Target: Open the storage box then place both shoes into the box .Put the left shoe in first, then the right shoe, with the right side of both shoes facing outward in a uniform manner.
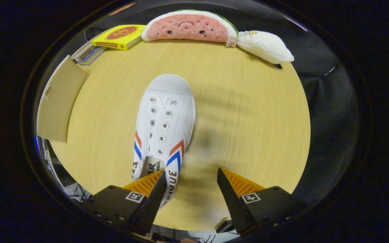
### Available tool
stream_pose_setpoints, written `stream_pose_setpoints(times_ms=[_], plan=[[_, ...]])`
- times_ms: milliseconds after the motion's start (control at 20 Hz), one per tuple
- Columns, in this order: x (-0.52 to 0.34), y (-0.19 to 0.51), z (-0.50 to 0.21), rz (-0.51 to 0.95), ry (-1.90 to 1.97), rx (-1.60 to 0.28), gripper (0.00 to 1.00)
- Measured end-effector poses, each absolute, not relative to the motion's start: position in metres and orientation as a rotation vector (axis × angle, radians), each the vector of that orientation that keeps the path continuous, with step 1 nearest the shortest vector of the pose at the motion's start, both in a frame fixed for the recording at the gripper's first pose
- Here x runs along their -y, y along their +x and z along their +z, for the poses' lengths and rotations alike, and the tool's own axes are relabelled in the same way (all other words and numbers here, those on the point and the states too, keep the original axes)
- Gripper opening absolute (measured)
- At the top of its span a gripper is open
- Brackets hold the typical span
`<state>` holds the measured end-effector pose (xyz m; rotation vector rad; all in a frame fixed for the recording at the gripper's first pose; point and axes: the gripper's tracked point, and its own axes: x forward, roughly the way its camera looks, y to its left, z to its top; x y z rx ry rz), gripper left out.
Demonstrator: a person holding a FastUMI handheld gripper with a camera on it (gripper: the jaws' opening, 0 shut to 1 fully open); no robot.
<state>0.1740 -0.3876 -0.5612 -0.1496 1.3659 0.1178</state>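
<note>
A white canvas shoe (165, 118) with red and blue stripes lies on the round wooden table (248, 128), toe pointing away from me. My gripper (191, 173) is open at the shoe's heel end. One finger (157, 192) sits at the shoe's opening, and the shoe's lettered side wall lies just inside it; the other finger (228, 192) stands apart over bare table. A beige panel (57, 101) with a slot cut in it stands at the table's left edge; whether it belongs to the storage box I cannot tell.
At the table's far side lie a yellow flat box (118, 36) on a clear plastic piece (88, 52), a watermelon-slice plush (189, 27) and a white plush (265, 45). Black cloth hangs to the right, beyond the table.
</note>
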Motion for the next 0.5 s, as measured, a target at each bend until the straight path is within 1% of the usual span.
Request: stream_pose_setpoints(times_ms=[50, 100, 200, 300, 350, 400, 450, 500], plan=[[0.383, 0.176, -0.563, 0.132, -0.112, -1.365, 0.8], [0.378, 0.175, -0.564, 0.159, -0.076, -1.374, 0.74], [0.364, 0.173, -0.565, 0.221, -0.002, -1.384, 0.48], [0.361, 0.174, -0.566, 0.242, 0.033, -1.383, 0.12], [0.363, 0.174, -0.567, 0.253, 0.051, -1.385, 0.11], [0.363, 0.173, -0.566, 0.247, 0.112, -1.391, 0.03], [0.363, 0.173, -0.566, 0.25, 0.18, -1.398, 0.01], [0.364, 0.174, -0.565, 0.261, 0.238, -1.391, 0.01]])
